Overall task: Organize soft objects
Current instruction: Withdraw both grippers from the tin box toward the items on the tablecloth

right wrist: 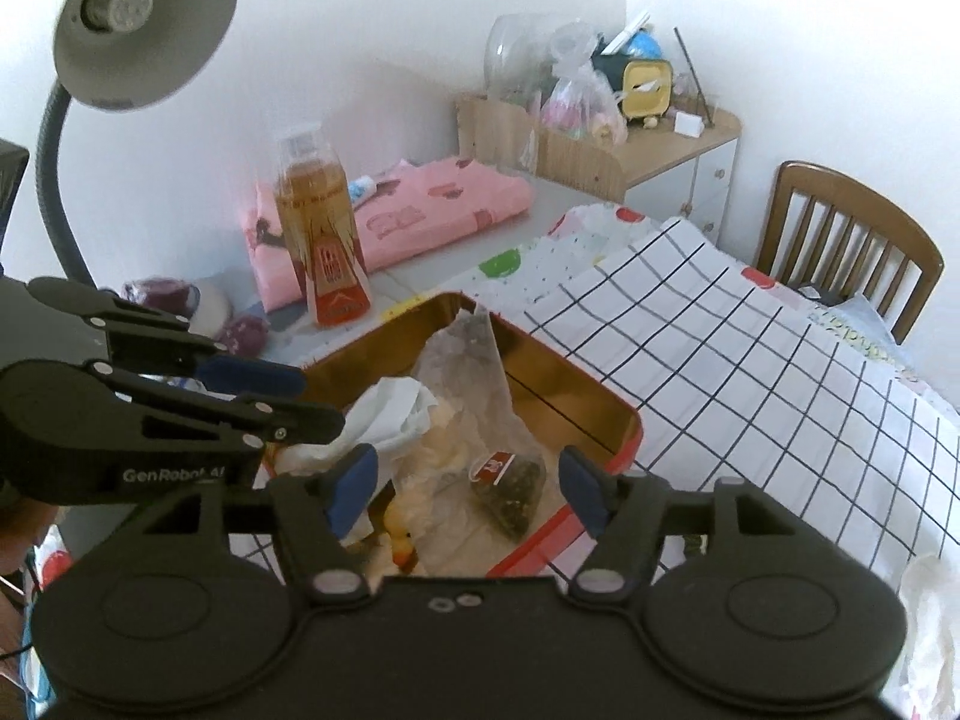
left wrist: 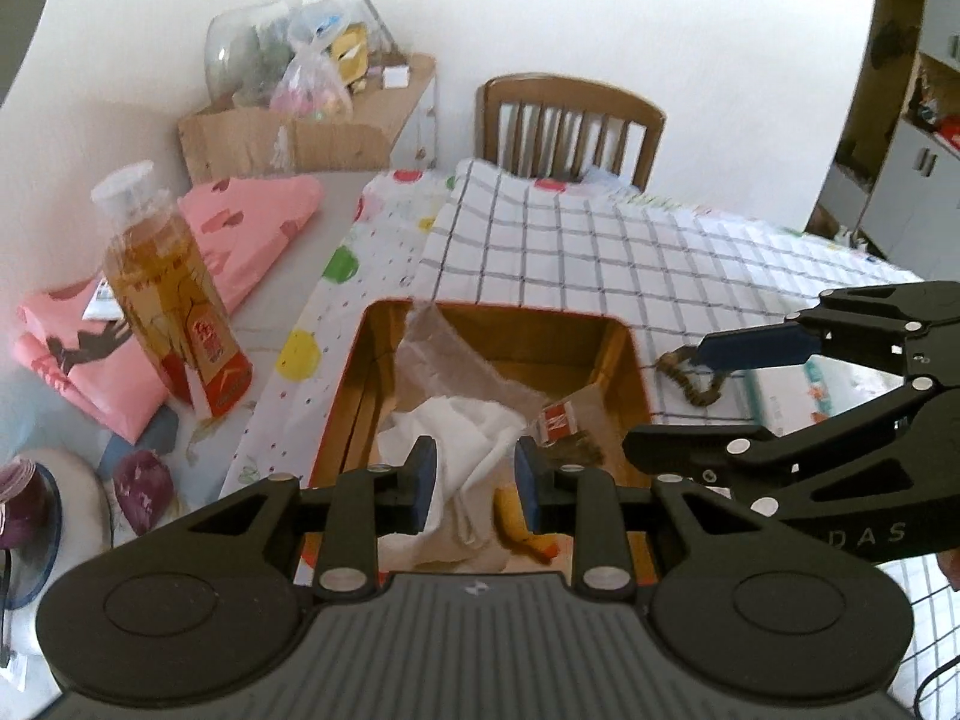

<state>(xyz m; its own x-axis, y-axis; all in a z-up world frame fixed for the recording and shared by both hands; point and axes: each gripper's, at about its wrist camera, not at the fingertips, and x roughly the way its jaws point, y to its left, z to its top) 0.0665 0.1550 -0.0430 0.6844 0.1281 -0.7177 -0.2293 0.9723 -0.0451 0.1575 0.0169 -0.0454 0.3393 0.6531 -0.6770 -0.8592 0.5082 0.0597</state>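
A red tin box (left wrist: 636, 360) (right wrist: 624, 426) with a gold inside sits on the checked cloth. In it lie a white tissue (left wrist: 474, 432) (right wrist: 393, 405), a clear bag (left wrist: 456, 360) (right wrist: 480, 372), a tea bag with a red tag (left wrist: 561, 420) (right wrist: 510, 483) and a yellow soft toy (left wrist: 522, 525) (right wrist: 401, 540). My left gripper (left wrist: 475, 480) is open over the box, its pads either side of the tissue. My right gripper (right wrist: 465, 483) is open over the box, above the tea bag. A brown coiled tie (left wrist: 690, 378) lies on the cloth right of the box.
A tea bottle (left wrist: 168, 288) (right wrist: 321, 234) stands left of the box. Folded pink cloth (left wrist: 252, 222) (right wrist: 420, 213) lies behind it. A desk lamp (right wrist: 138, 24) hangs at the left. A wooden chair (left wrist: 570, 120) (right wrist: 852, 240) and a cluttered shelf (left wrist: 312, 90) (right wrist: 600, 120) stand beyond.
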